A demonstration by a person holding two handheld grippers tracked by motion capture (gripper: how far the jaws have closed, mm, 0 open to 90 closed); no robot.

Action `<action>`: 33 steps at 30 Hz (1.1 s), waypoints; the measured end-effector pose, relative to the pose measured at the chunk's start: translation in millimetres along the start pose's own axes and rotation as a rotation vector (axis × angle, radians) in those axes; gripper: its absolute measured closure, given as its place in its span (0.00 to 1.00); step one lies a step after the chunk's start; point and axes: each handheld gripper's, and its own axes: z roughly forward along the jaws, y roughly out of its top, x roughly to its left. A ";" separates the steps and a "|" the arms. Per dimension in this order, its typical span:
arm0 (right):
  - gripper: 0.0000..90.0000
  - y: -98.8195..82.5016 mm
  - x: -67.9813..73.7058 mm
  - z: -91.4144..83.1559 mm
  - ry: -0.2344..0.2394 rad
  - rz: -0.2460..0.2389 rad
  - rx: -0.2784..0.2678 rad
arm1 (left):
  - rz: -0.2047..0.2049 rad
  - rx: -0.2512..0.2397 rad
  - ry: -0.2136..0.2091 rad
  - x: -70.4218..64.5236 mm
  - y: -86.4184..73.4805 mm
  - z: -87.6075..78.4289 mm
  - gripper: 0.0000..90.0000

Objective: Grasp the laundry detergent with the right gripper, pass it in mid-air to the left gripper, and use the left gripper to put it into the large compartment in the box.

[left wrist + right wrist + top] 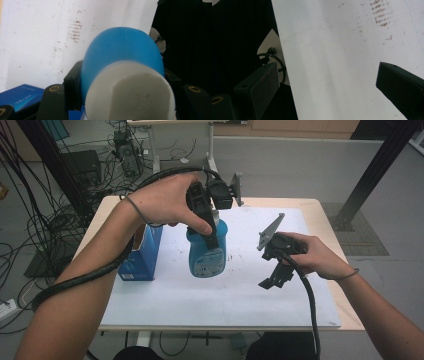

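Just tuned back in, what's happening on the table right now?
The left gripper is clamped on a blue bottle near its white cap, holding it over the white mat beside a blue box. The right gripper is open, holds nothing, and hovers over the mat to the bottle's right.

1. Blue bottle (207,251): translucent blue plastic, white cap, printed label on the front.
2. Upright, held at the neck, just right of the blue box (142,255).
3. Base over the white worktop (240,295); contact unclear.
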 end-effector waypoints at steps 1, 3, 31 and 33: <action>0.05 -1.8 -0.5 0.8 0.002 0.003 0.010 | -0.005 0.004 0.001 0.8 -0.7 0.3 0.42; 0.05 -5.5 -1.2 2.4 0.001 0.010 0.030 | -0.025 0.005 0.004 2.6 -2.1 1.2 0.42; 0.06 -20.0 -7.5 16.3 0.020 0.072 0.061 | -0.440 -0.023 0.108 42.2 -15.9 -16.6 0.42; 0.06 -19.5 -8.0 16.8 0.023 0.073 0.059 | -0.468 -0.022 0.115 45.4 -18.1 -20.7 0.42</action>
